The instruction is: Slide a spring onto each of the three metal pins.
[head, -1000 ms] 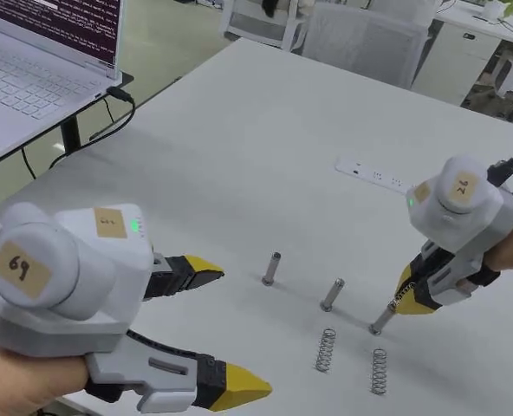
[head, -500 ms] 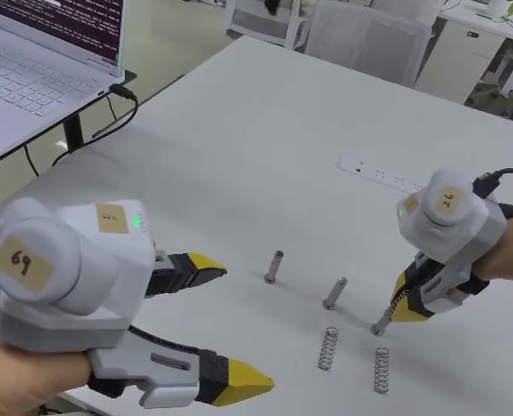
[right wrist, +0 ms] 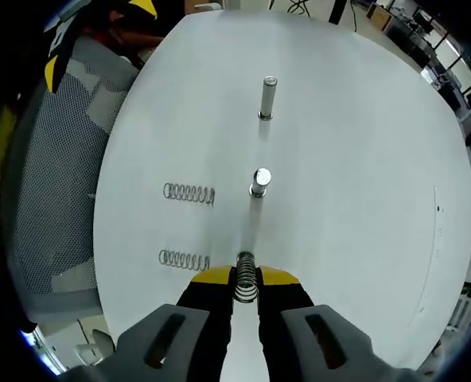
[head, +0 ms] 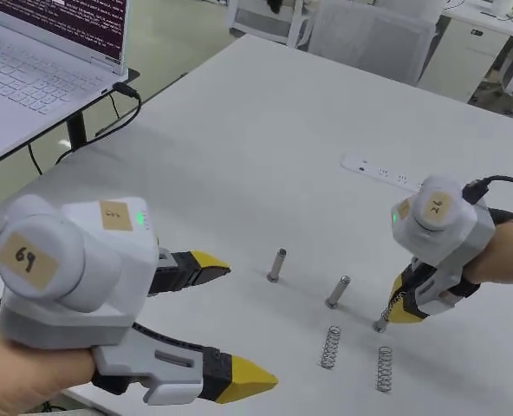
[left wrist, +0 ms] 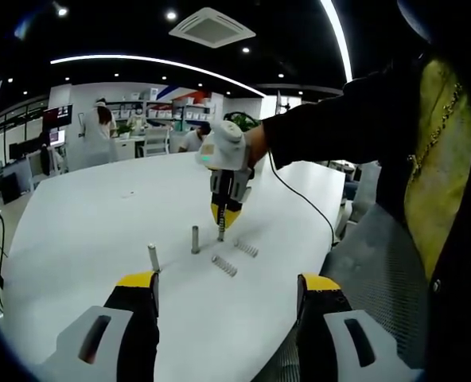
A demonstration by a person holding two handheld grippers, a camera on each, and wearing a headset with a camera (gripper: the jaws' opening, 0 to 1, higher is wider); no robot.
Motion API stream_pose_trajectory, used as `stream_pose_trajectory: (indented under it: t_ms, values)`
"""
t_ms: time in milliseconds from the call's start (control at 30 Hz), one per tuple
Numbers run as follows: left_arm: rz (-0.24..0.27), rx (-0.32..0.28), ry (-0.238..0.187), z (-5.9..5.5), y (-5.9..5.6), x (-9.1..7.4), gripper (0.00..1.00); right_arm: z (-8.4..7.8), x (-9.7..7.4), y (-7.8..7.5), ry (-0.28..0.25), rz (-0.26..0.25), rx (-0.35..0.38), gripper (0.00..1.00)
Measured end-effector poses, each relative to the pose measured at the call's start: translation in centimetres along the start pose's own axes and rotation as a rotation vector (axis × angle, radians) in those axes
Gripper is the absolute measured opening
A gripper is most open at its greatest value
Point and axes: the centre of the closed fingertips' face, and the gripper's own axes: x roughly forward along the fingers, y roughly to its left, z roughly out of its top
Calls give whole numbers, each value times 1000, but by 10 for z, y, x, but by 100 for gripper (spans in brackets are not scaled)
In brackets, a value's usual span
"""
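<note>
The only number I could properly read was a handwritten "69" on the big tan sticker (head: pixel 27 262) stuck to the round end of the left gripper (head: pixel 243 322). A smaller tan sticker (head: pixel 115 216) on top of its body had a scribble too faint to make out. The right gripper (head: pixel 401 314) had a tan label (head: pixel 434 206) with two handwritten characters, looked like "26" but I couldn't swear to it, and the laptop screen (head: pixel 61 17) showed rows of pale text way too small to read.
</note>
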Motion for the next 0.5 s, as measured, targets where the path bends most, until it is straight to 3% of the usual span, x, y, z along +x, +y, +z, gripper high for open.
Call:
stream_pose_trajectory:
  t_ms: [500]
  values:
    - [-2, -5, 5, -1, 1, 1, 66, -4, 7, -10, 19, -28, 27, 9]
